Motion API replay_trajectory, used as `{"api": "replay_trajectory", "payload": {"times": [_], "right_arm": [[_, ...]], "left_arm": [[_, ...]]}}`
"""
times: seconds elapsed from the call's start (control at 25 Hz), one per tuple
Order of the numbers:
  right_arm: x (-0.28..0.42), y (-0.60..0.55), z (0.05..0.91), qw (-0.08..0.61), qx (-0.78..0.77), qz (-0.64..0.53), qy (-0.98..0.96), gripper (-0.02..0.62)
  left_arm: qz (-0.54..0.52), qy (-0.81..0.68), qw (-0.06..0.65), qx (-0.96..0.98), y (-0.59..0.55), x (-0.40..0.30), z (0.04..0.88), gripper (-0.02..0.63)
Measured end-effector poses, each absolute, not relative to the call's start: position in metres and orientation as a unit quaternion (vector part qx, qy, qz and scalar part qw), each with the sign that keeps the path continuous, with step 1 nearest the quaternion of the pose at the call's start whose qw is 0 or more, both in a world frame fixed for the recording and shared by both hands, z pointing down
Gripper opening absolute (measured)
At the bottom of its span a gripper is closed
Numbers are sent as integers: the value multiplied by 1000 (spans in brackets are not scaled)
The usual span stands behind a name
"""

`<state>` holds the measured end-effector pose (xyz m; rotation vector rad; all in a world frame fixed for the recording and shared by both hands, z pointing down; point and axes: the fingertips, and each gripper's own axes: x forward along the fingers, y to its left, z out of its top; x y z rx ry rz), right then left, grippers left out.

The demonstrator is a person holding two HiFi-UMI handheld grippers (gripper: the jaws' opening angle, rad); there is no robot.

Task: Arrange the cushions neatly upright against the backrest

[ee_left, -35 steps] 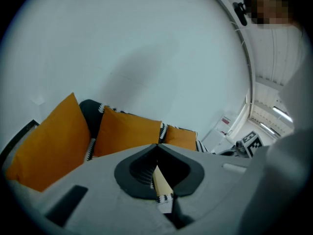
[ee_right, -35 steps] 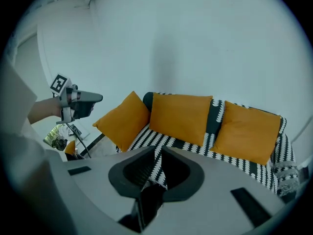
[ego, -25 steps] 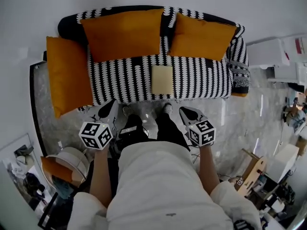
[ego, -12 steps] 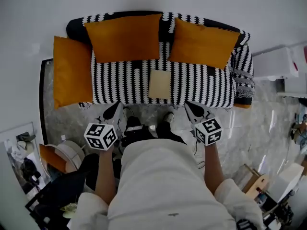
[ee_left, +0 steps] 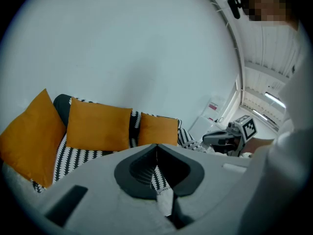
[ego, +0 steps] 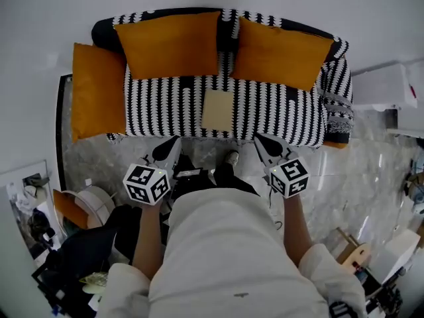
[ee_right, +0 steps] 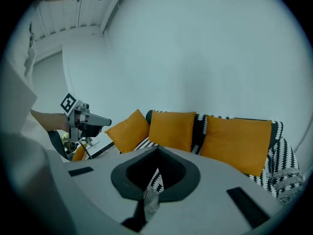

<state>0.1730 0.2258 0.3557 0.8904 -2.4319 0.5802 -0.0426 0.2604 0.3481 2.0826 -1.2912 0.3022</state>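
Three orange cushions stand on a black-and-white patterned sofa point(ego: 265, 111). The middle cushion point(ego: 169, 45) and the right cushion point(ego: 281, 52) lean upright against the backrest. The left cushion point(ego: 98, 90) stands on end at the sofa's left arm. My left gripper point(ego: 169, 148) and right gripper point(ego: 264, 144) hover in front of the sofa's front edge, apart from every cushion, both shut and empty. In the left gripper view the same cushions point(ee_left: 98, 126) stand ahead; the right gripper view shows them too point(ee_right: 172, 130).
A pale yellow square point(ego: 217, 110) lies flat on the seat. A white cabinet point(ego: 387, 88) stands right of the sofa. A white round object point(ego: 93, 201) and an orange piece point(ego: 66, 211) sit on the marble floor point(ego: 358, 177) at lower left. My legs stand between the grippers.
Both grippers have moved forward toward the sofa's front edge, the left one also rightward. The cushions stay where they were.
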Motion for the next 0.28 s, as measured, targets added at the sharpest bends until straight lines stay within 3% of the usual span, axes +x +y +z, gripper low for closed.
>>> {"api": "replay_trajectory", "payload": {"times": [0.28], "right_arm": [[180, 228, 349, 237, 339, 205, -887, 8]], "left_arm": [[127, -481, 324, 805, 262, -39, 345, 12]]}}
